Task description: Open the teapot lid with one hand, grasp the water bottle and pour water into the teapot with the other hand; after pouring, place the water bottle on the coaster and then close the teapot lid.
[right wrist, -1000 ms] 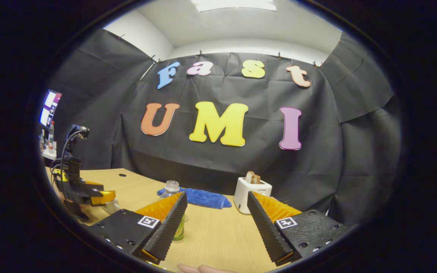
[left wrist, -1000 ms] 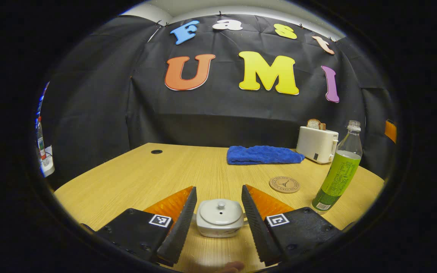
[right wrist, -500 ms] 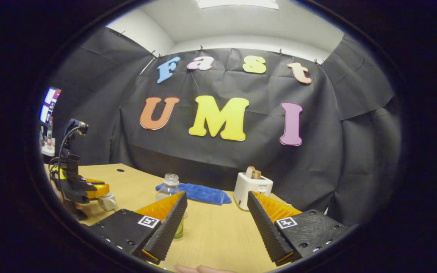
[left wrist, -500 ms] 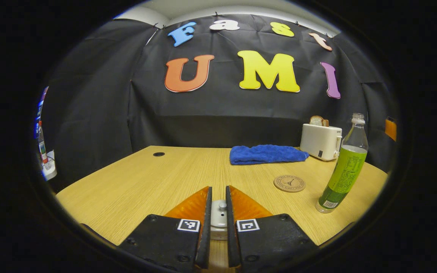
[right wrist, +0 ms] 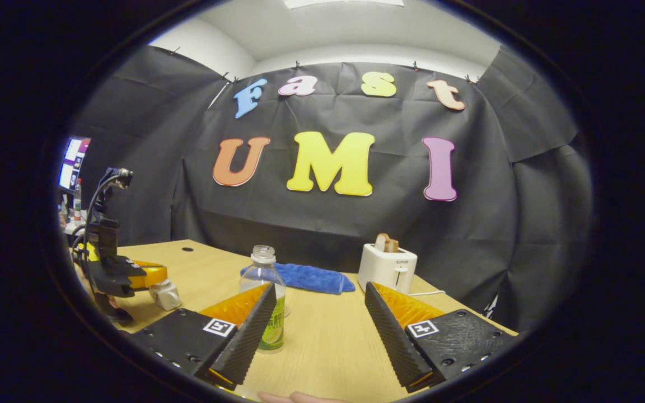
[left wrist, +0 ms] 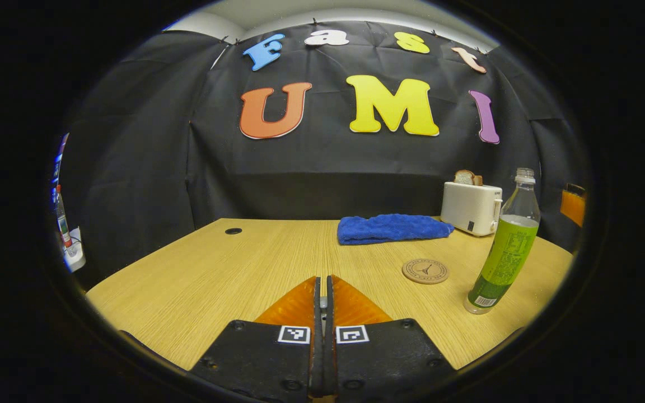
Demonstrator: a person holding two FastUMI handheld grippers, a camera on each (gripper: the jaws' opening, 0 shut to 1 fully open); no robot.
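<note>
Left gripper view: left gripper (left wrist: 322,291) clamped on lid knob (left wrist: 322,303) | step: lid opening | right gripper (right wrist: 319,319) jaws apart, near water bottle (right wrist: 266,296) | next: straight lift, then bottle grasp

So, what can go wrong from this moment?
1. The left gripper is closed on the small lid knob; such a narrow hold may slip when lifting.
2. The water bottle has no cap and stands close to the open right gripper; a bump from a finger might tip it.
</note>
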